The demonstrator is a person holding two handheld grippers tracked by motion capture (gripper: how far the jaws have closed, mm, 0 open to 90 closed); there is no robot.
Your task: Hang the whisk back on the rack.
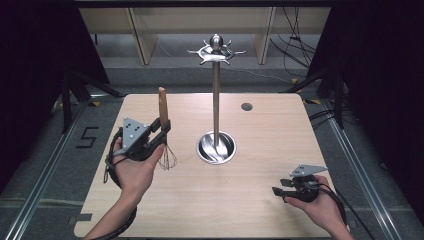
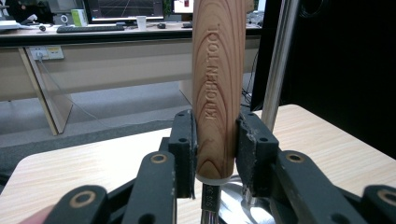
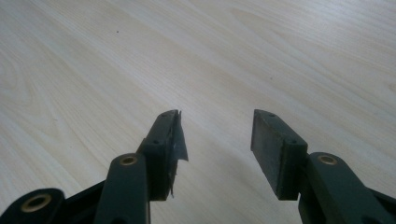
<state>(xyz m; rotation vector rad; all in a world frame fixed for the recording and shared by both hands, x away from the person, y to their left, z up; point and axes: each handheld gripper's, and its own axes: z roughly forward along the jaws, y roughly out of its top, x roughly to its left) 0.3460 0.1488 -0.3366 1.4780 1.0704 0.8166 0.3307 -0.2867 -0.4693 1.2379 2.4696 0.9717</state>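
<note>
Gripping whisk [image 1: 165, 131] upright, left claw [image 2: 217, 140] hides handle's base, right claw [image 3: 217, 144] open, empty.

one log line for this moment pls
left claw: shut on whisk, upright by wooden handle | right claw: open, empty, over table | hook stand: bare

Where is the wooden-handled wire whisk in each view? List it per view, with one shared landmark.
High view: wooden-handled wire whisk upright left of centre, in the left tongs.
Left gripper view: handle centre, clamped.
Right gripper view: not in it.
Shared landmark: steel stand pole, right of the handle.
</note>
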